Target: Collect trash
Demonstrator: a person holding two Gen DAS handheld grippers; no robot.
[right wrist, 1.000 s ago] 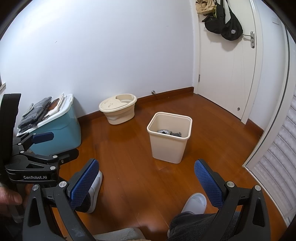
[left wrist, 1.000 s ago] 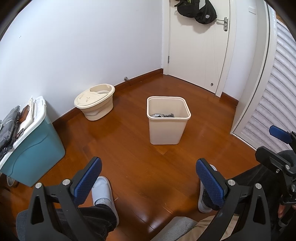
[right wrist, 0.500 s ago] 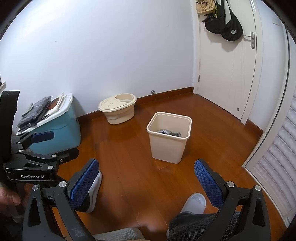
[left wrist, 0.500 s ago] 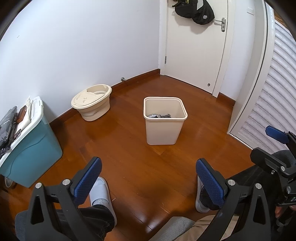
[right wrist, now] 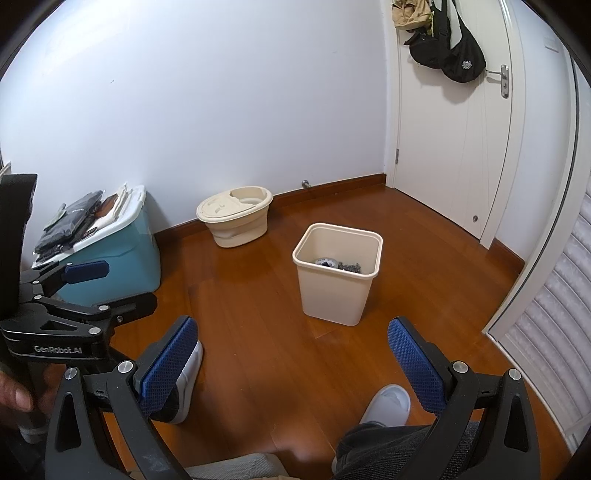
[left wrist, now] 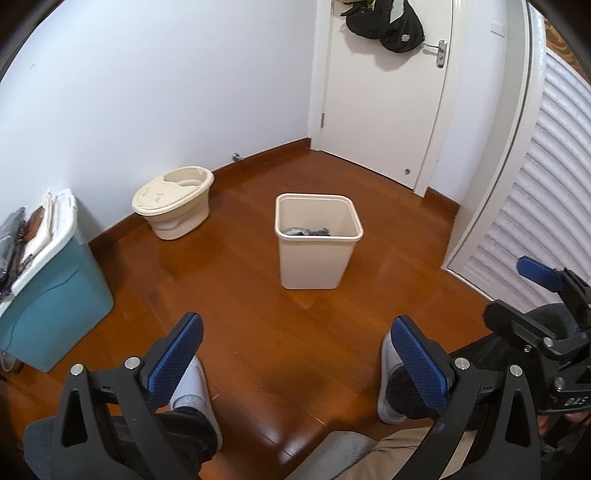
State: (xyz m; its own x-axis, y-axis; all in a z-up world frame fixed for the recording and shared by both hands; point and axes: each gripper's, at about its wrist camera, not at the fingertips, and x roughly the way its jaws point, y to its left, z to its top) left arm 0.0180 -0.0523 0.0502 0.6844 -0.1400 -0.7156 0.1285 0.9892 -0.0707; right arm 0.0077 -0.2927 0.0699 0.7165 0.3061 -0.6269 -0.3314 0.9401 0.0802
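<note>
A cream square waste bin [left wrist: 317, 258] stands on the wooden floor, with dark crumpled trash [left wrist: 306, 232] at its bottom; it also shows in the right wrist view [right wrist: 336, 288]. My left gripper [left wrist: 295, 358] is open and empty, held well short of the bin above the floor. My right gripper [right wrist: 291, 363] is open and empty too, also short of the bin. Each gripper shows at the edge of the other's view. No loose trash shows on the floor.
A cream mop bucket [left wrist: 173, 201] stands by the wall. A teal lidded box [left wrist: 48, 291] with dark items on top is at the left. A white door [left wrist: 384, 96] with hanging black bags [left wrist: 384, 22] is behind. A slatted door [left wrist: 535, 192] is at the right. My feet in white slippers [left wrist: 192, 384] are below.
The left gripper's view has drawn back and tilted up a little, so the bin sits slightly farther. The right gripper has barely moved. Both stay open.
</note>
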